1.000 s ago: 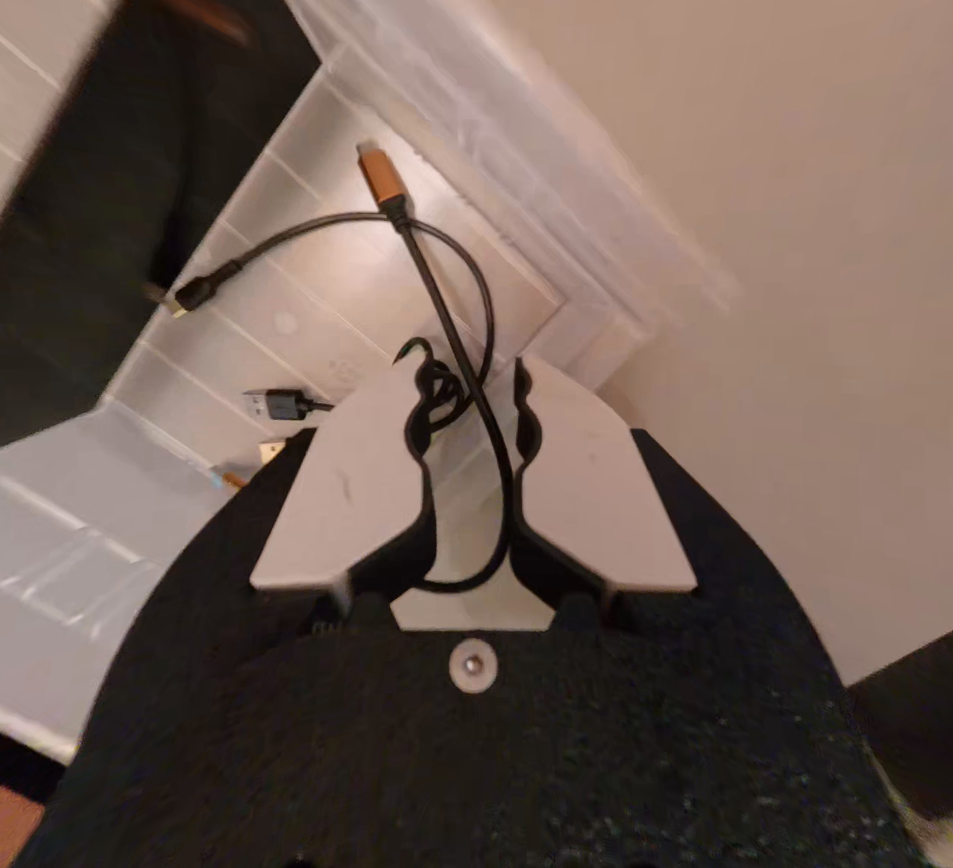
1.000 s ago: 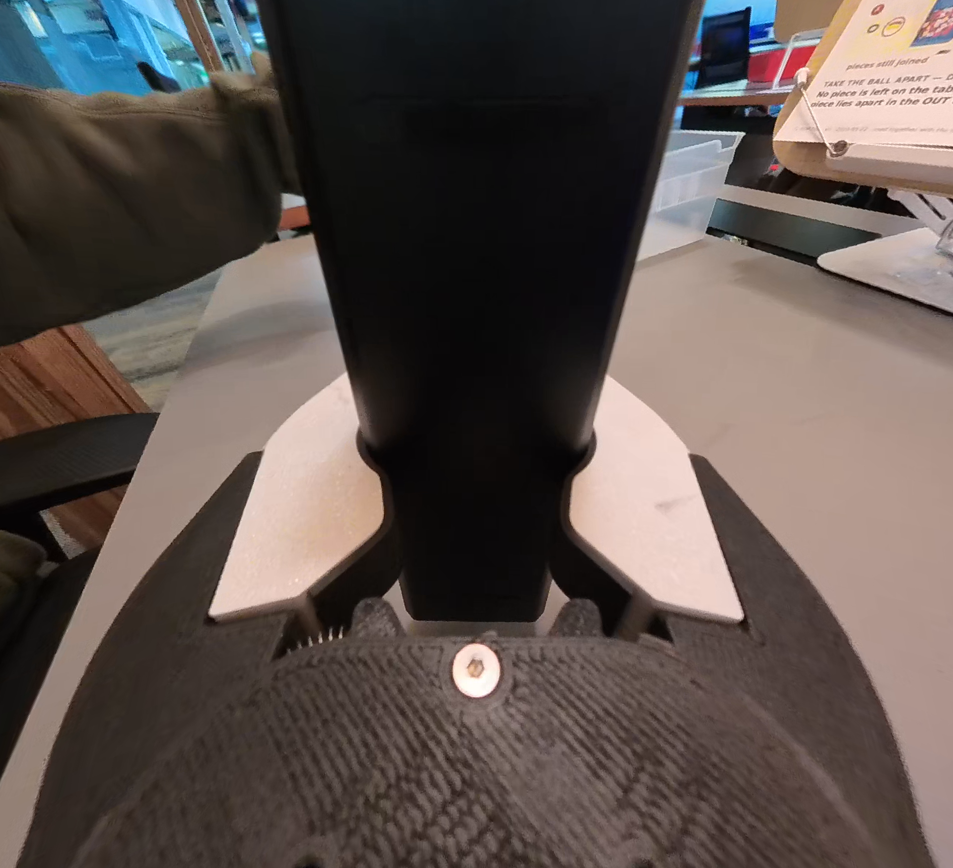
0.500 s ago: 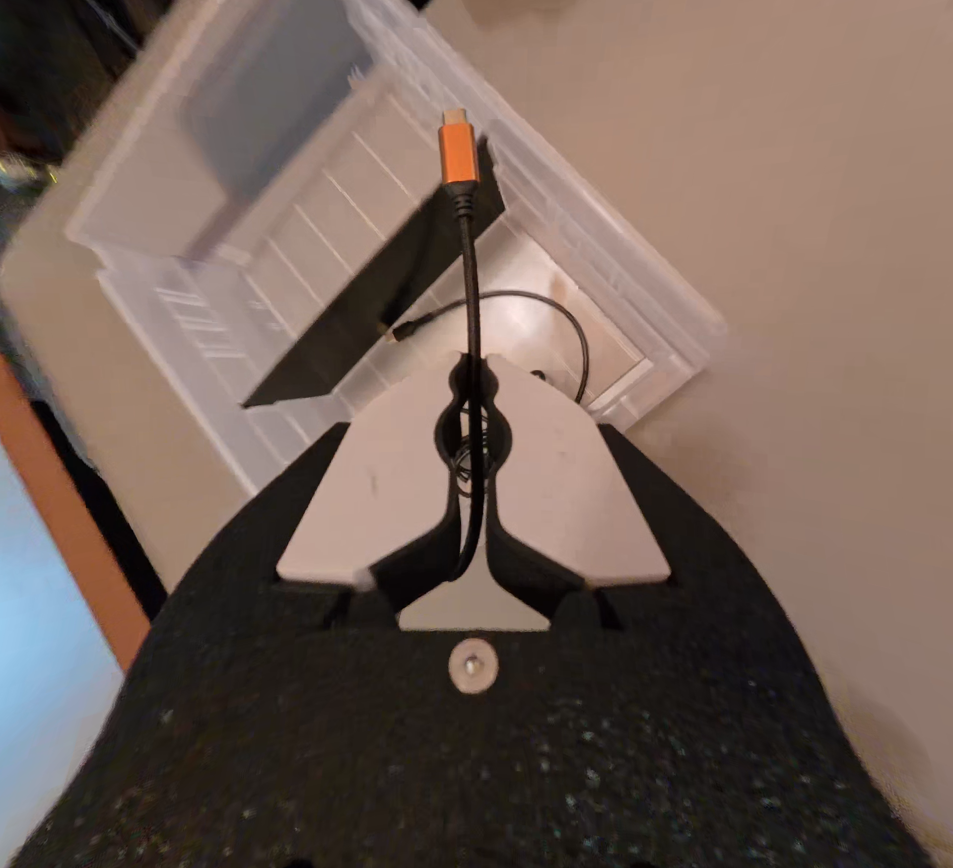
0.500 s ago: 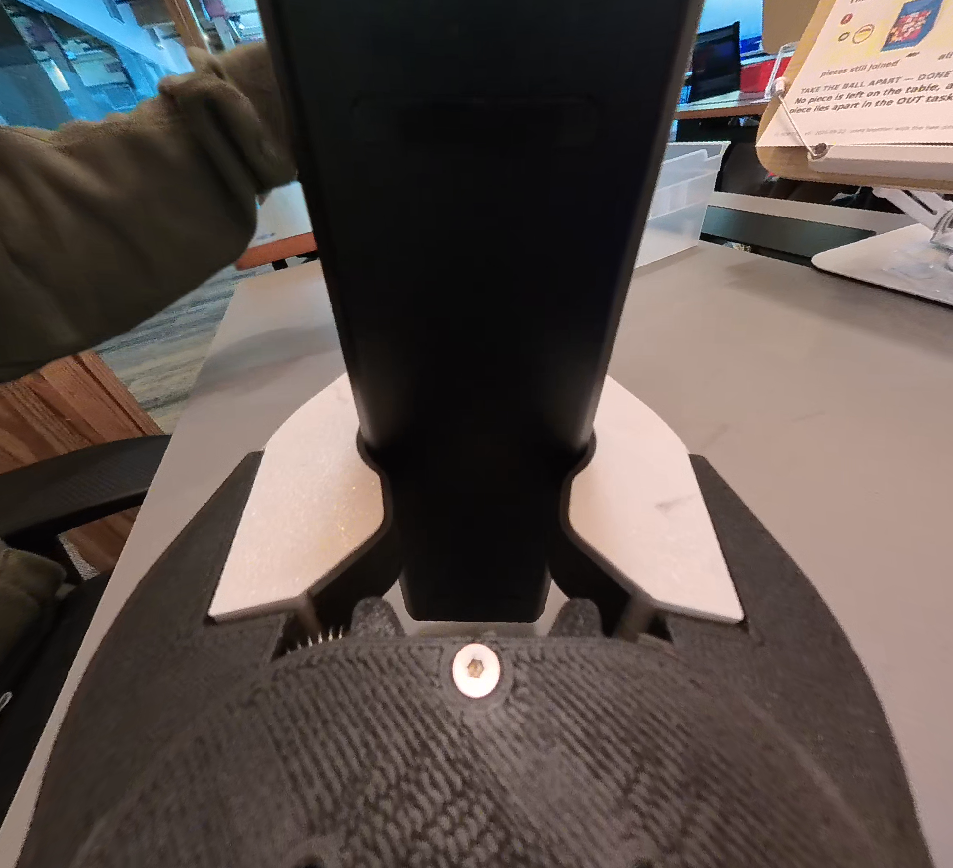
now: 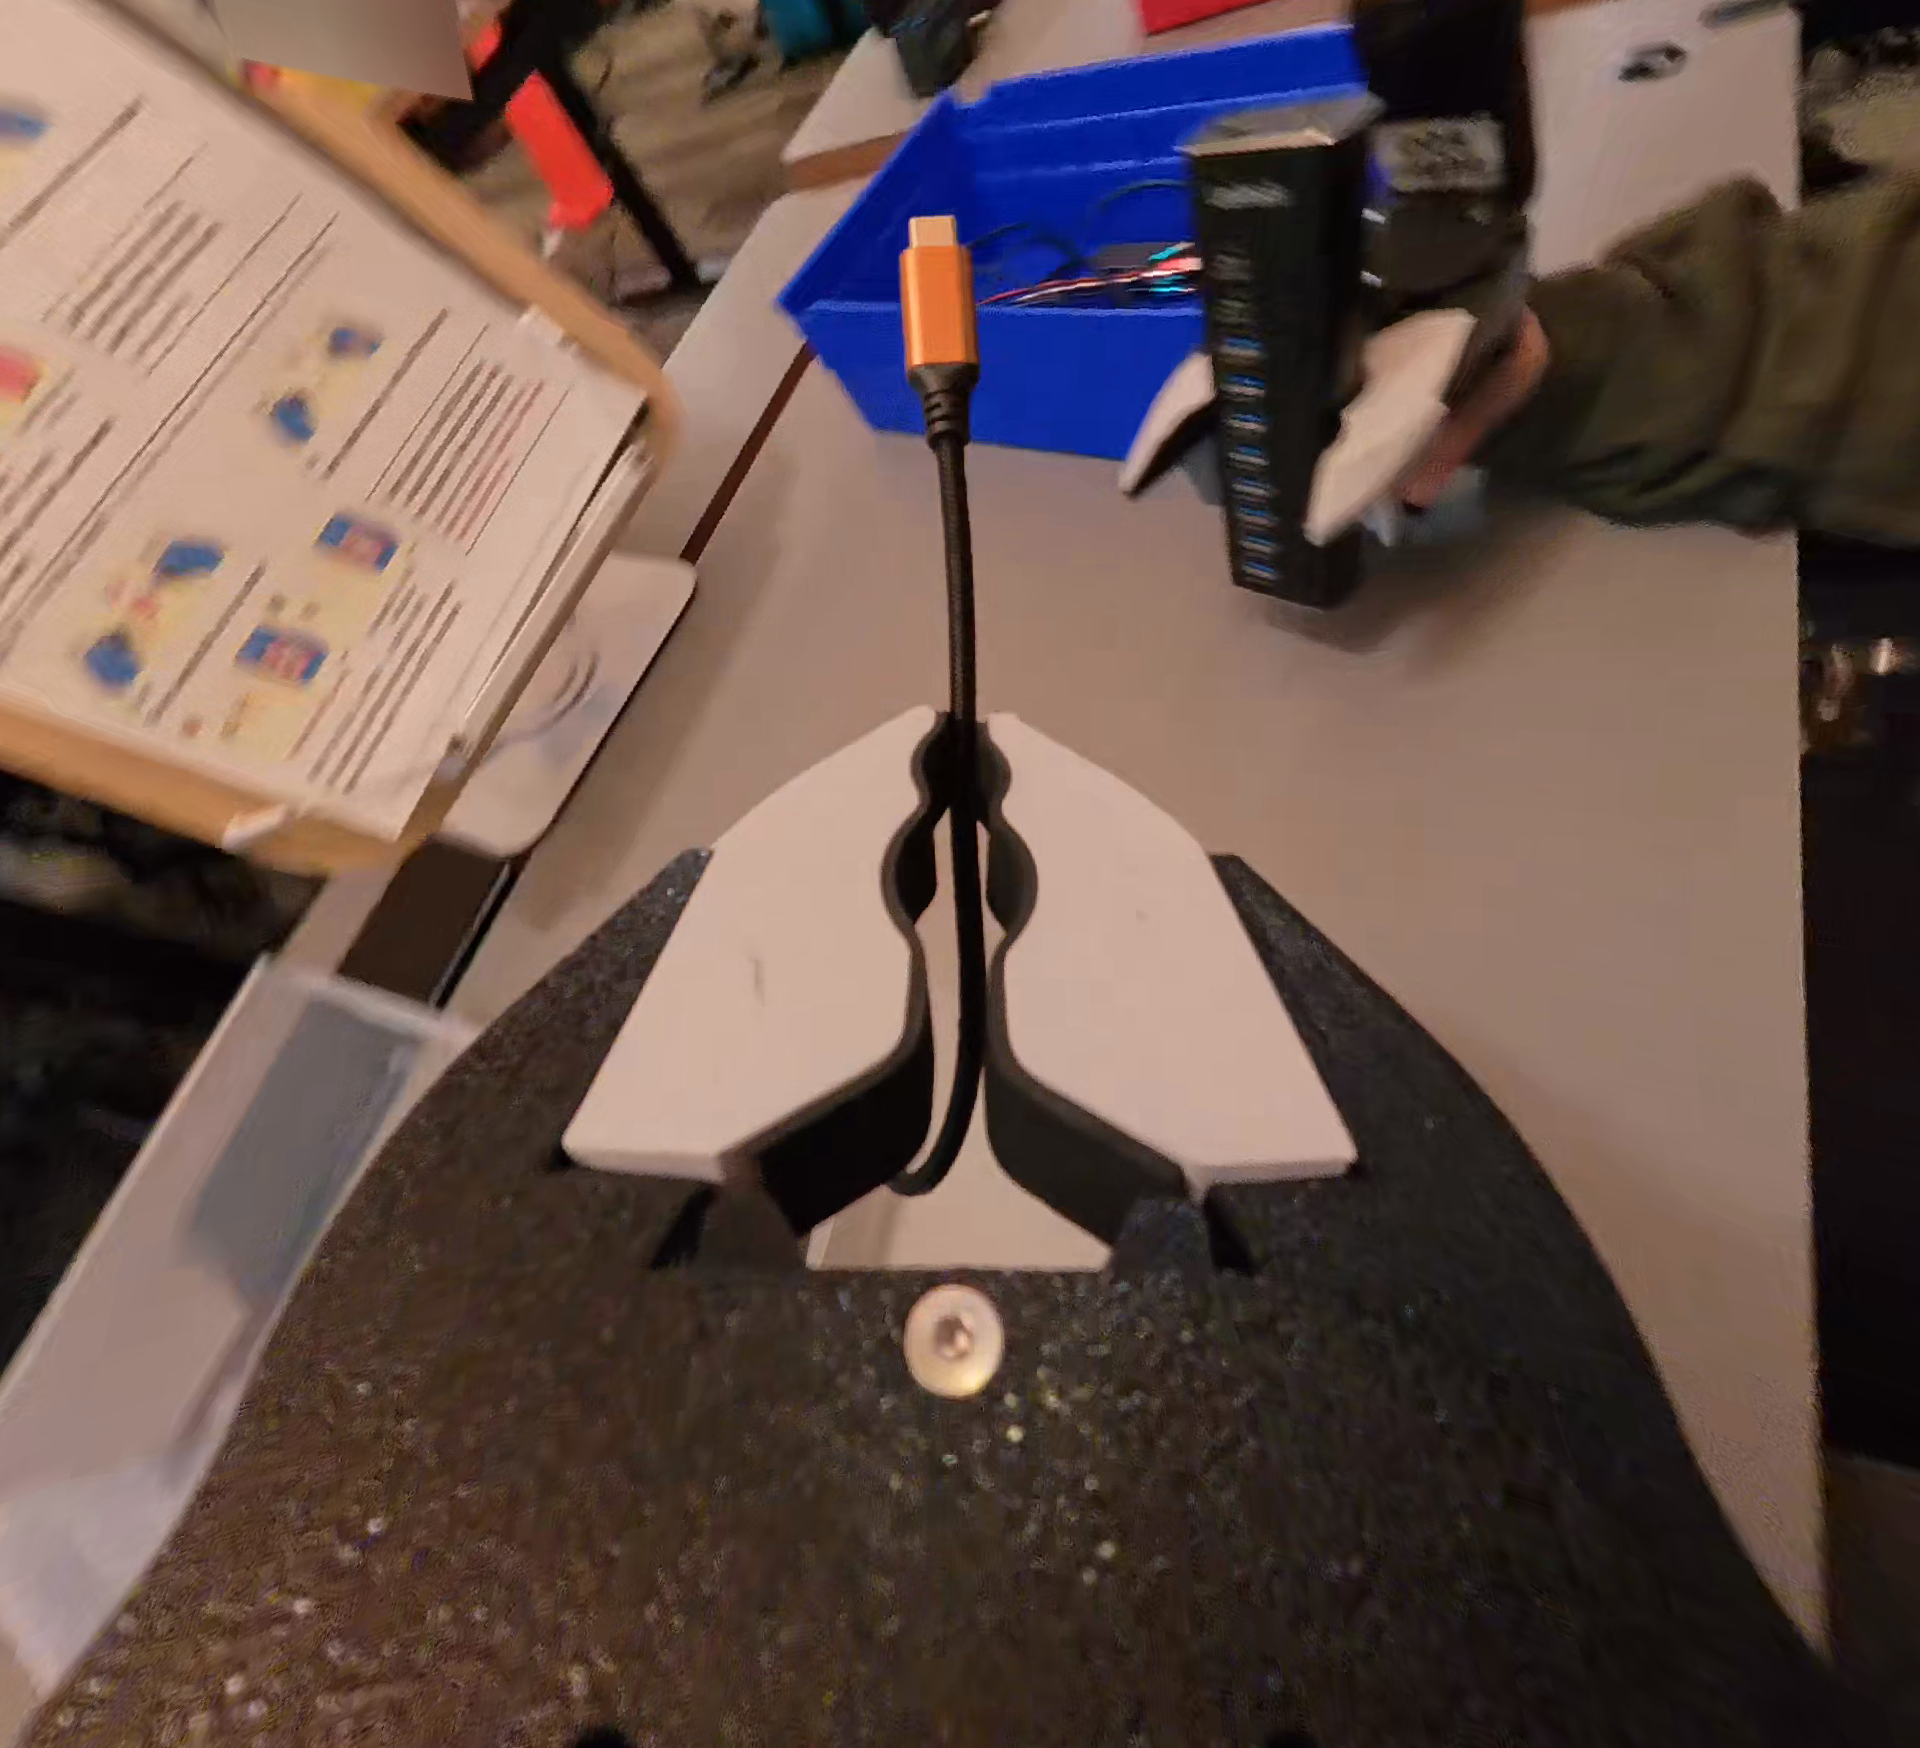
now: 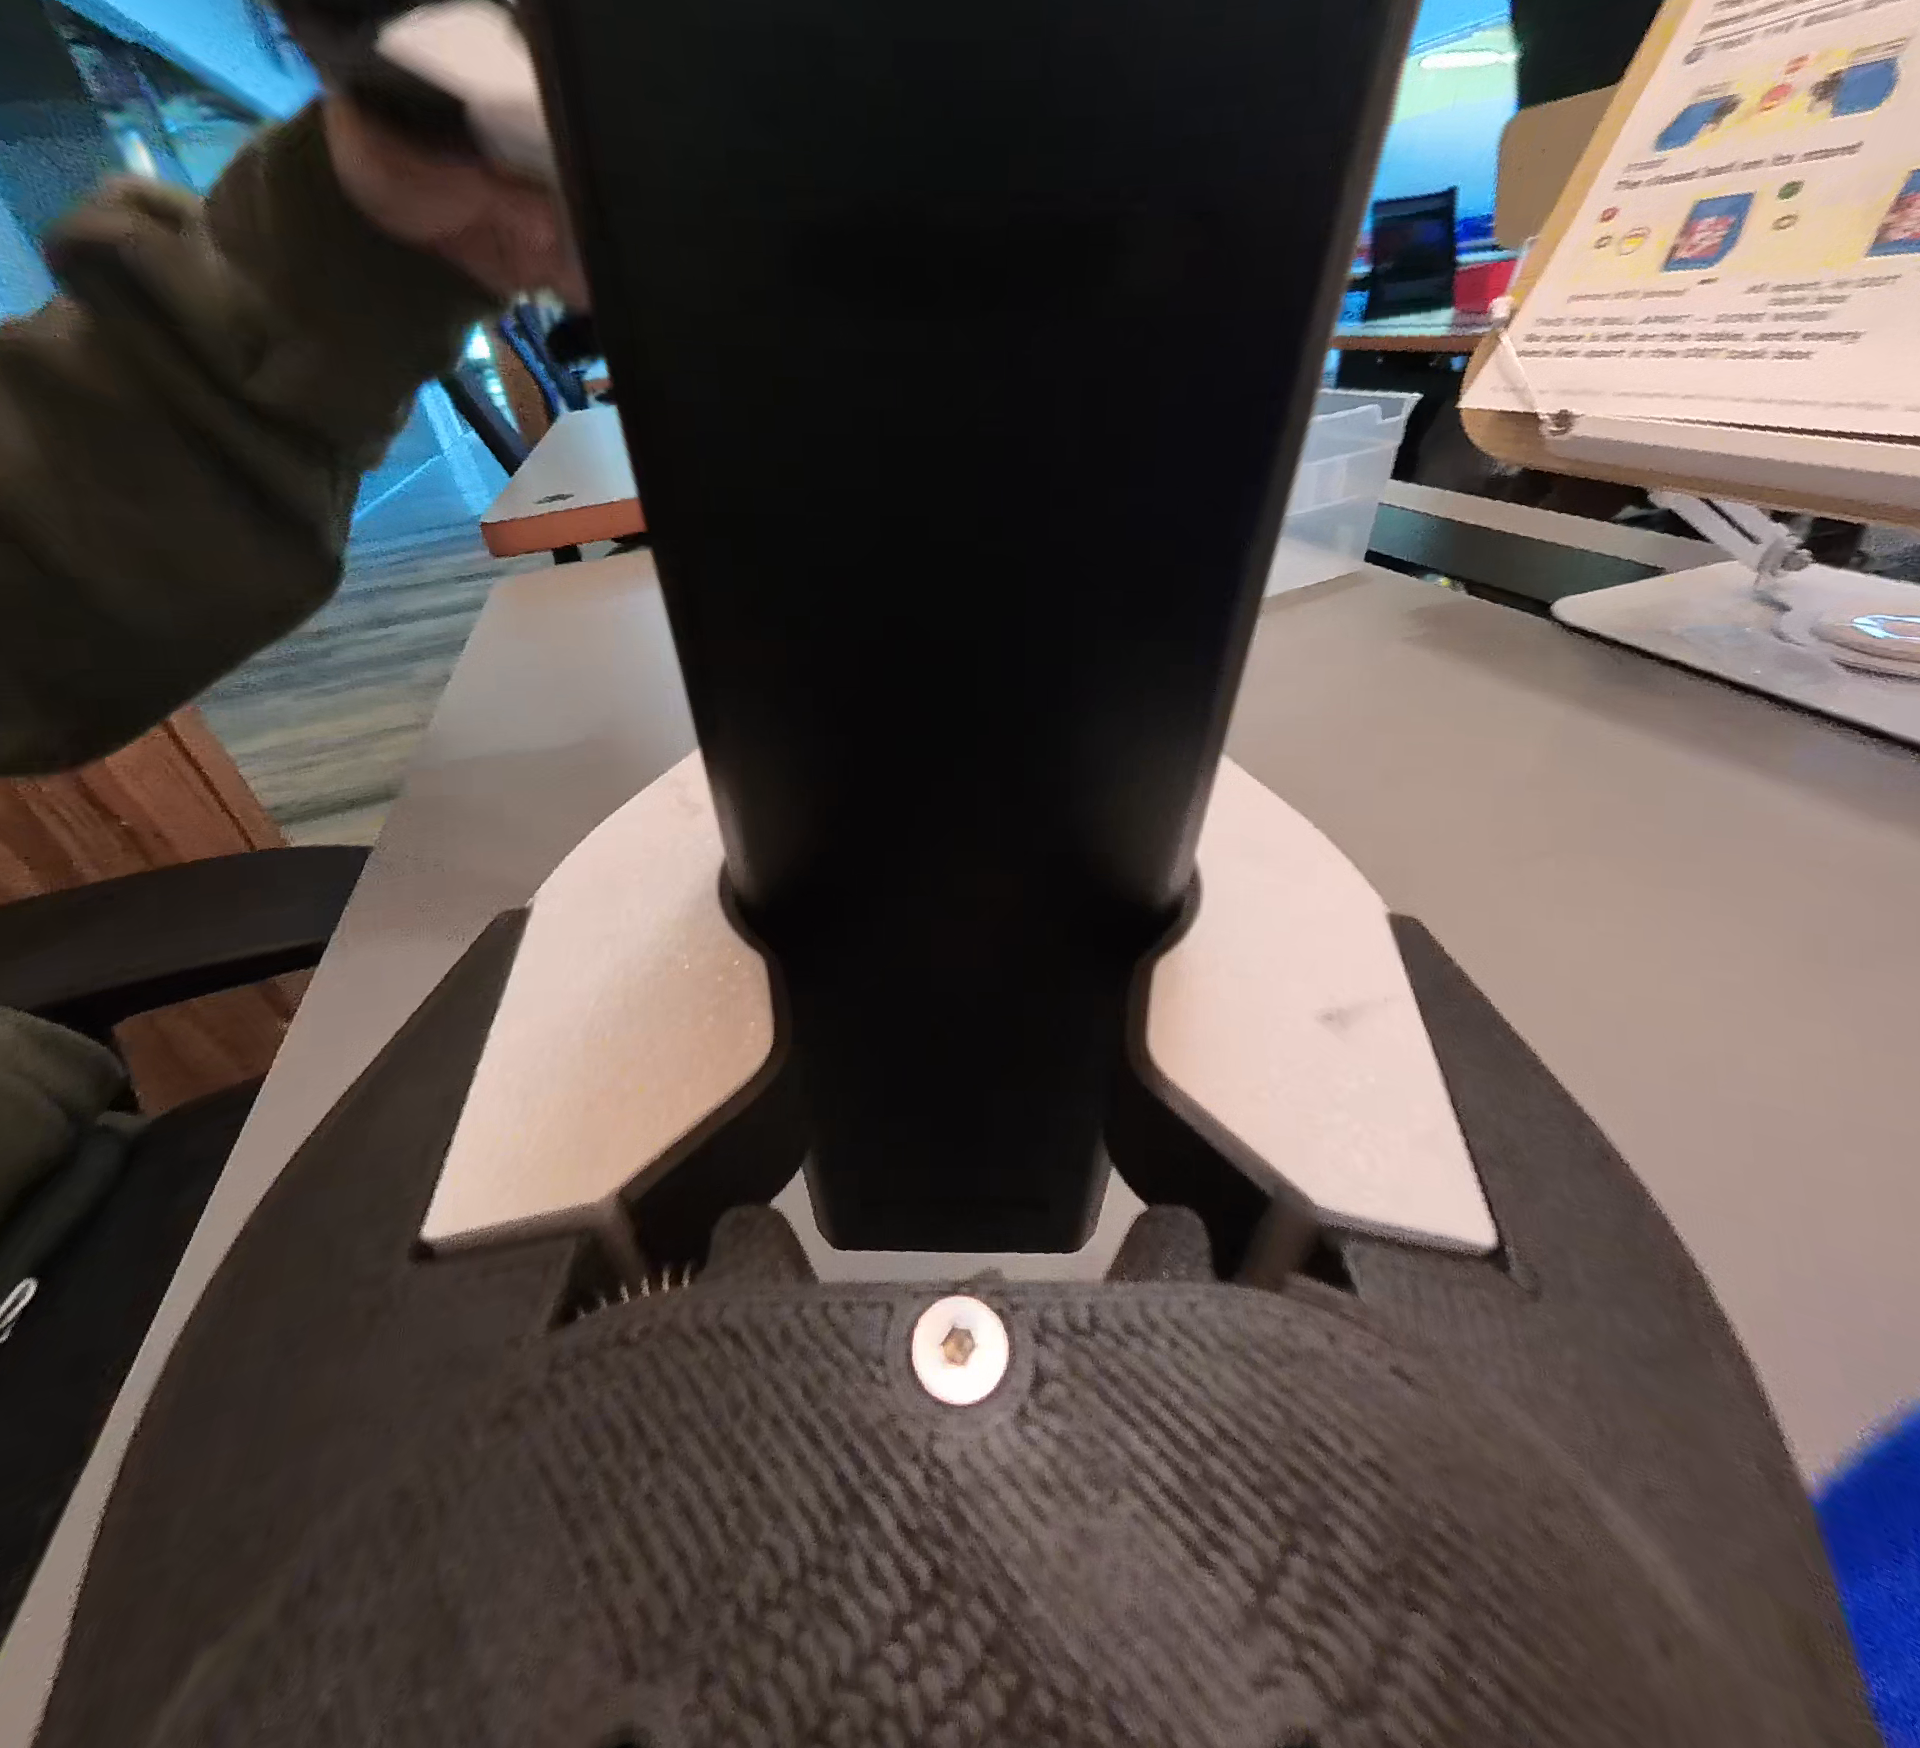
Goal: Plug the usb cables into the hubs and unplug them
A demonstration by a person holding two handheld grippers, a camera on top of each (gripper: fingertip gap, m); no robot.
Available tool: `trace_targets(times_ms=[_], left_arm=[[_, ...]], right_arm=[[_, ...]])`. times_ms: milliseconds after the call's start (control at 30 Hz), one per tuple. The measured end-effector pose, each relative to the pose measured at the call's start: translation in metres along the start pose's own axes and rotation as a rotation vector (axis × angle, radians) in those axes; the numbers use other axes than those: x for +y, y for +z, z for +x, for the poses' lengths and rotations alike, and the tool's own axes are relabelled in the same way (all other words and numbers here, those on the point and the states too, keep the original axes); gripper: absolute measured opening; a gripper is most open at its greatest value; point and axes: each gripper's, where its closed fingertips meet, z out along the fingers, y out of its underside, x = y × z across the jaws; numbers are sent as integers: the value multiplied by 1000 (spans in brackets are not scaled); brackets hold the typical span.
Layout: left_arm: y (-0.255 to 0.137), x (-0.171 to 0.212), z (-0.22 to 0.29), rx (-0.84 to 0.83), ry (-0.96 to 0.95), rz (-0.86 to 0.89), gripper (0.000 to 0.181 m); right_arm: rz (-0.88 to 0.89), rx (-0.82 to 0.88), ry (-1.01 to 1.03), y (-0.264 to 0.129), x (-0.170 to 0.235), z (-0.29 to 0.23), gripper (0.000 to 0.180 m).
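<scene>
Left gripper [image 5: 964, 722] is clamped tight on a black braided usb cable [image 5: 958, 576], fingers pressed together around the cord. The cable sticks straight up and forward past the fingertips and ends in an orange connector [image 5: 938, 308] with a metal tip, held in the air above the grey table [image 5: 1351, 867]; its tail runs back between the fingers and out of sight. Right gripper [image 6: 961, 877] is closed on a tall black hub [image 6: 961, 451], both white fingers flat against its sides, and the hub fills most of the right wrist view. In the left wrist view the same hub [image 5: 1283, 368] stands upright with its lower end near or on the table, contact not clear, and a column of blue ports down its face; the right gripper [image 5: 1262, 451] grips it mid-body, with an olive sleeve [image 5: 1714, 368] behind. Connector and hub are well apart, nothing plugged in. A blue bin [image 5: 997, 348] with loose wires sits behind the hub. A printed sheet on a wooden board [image 5: 291, 410] stands at left on a stand. A clear plastic container [image 5: 208, 1231] is at the lower-left table edge, blurred.
</scene>
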Motion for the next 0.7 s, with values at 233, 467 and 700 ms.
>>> trace_targets(times_ms=[233,467,700], left_arm=[[65,61,127,202,284,-17,2],[67,115,168,417,119,-149,6],[62,97,149,410,-140,-88,32]], right_arm=[[50,24,14,-23,-3,1,73],[41,19,3,-23,-2,-3,72],[16,10,-8,-20,1,-5,72]])
